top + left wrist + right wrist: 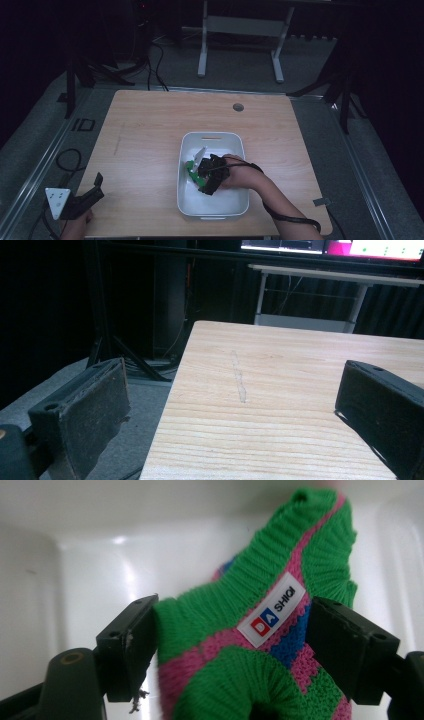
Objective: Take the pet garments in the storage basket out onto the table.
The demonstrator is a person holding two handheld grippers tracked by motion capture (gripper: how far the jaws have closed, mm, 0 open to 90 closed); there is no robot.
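**Operator:** Report the current configuration.

**Technician:** The right gripper [209,175] is inside the white bin [190,202], which sits just past the table [145,130] centre toward 5 o'clock. In the right gripper view, its jaws stand on either side of a green, pink and blue knitted item [240,645] and touch the fabric on both flanks; I judge this a pinch on a bunched fold. A white sewn label [271,609] faces the camera. The left gripper [82,200] rests at the 7 o'clock corner of the table, jaws spread wide with only bare wood between them.

**Operator:** Failure modes from here?

**Technician:** Three, all judgements.
1. Slip. Knit compresses and stretches; if the hold is on a loose fold only, the fabric may pull out when raised.
2. Snag. A frayed thread hangs from the left-hand jaw pad; yarn could catch there and resist release.
3. Bin drag. The item lies close to the bin wall; a lift angled toward 9 o'clock could tip or shift the bin, since the left gripper is well apart and not steadying it.
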